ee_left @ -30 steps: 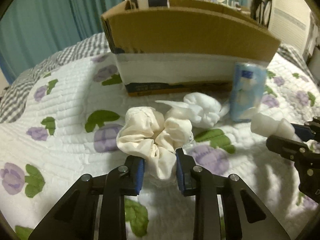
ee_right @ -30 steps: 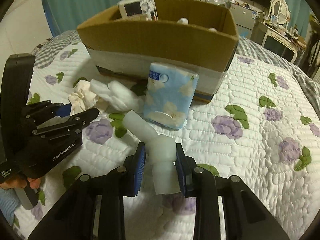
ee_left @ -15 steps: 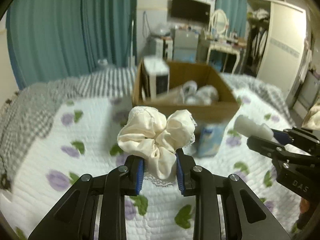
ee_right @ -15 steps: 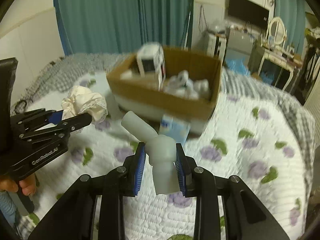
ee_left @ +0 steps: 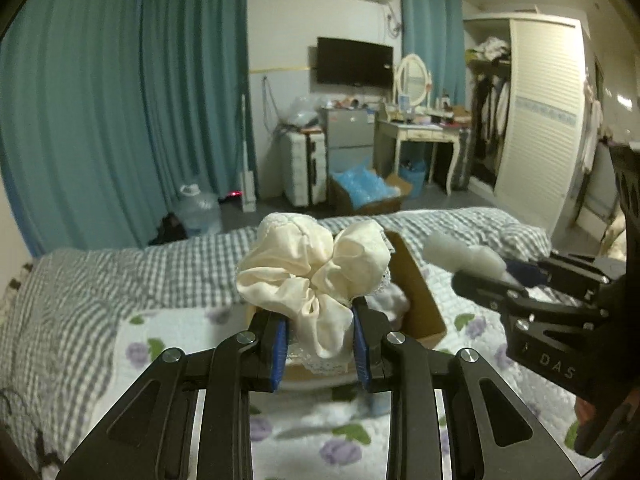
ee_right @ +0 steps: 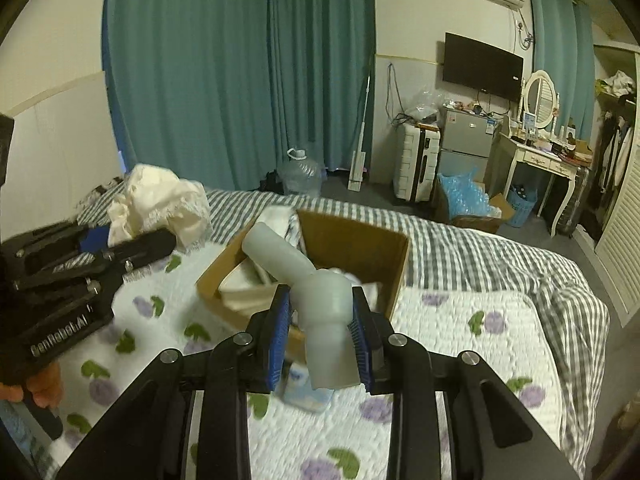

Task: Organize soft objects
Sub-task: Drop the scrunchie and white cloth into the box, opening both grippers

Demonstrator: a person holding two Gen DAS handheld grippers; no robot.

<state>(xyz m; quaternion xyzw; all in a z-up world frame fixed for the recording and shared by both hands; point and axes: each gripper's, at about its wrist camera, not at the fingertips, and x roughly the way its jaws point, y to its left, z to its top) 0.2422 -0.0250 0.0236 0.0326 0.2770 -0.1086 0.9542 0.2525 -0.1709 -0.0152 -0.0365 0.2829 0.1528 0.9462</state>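
Note:
My left gripper [ee_left: 320, 344] is shut on a cream fabric scrunchie [ee_left: 316, 276] and holds it high above the bed; it also shows in the right wrist view [ee_right: 160, 204]. My right gripper [ee_right: 320, 344] is shut on a white Y-shaped foam piece [ee_right: 316, 300], seen from the side in the left wrist view [ee_left: 464, 258]. The open cardboard box [ee_right: 384, 256] with soft white items inside lies below and ahead of both grippers; in the left wrist view [ee_left: 416, 304] the scrunchie hides most of it.
A blue tissue pack [ee_right: 308, 392] and a white fluffy item [ee_left: 332, 416] lie on the floral quilt [ee_right: 460, 340] in front of the box. A checked blanket [ee_left: 120, 276] covers the far bed. Curtains, fridge, dresser and wardrobe stand beyond.
Both grippers have risen from just above the quilt to well above the box, each keeping its object. The view now looks down into the box.

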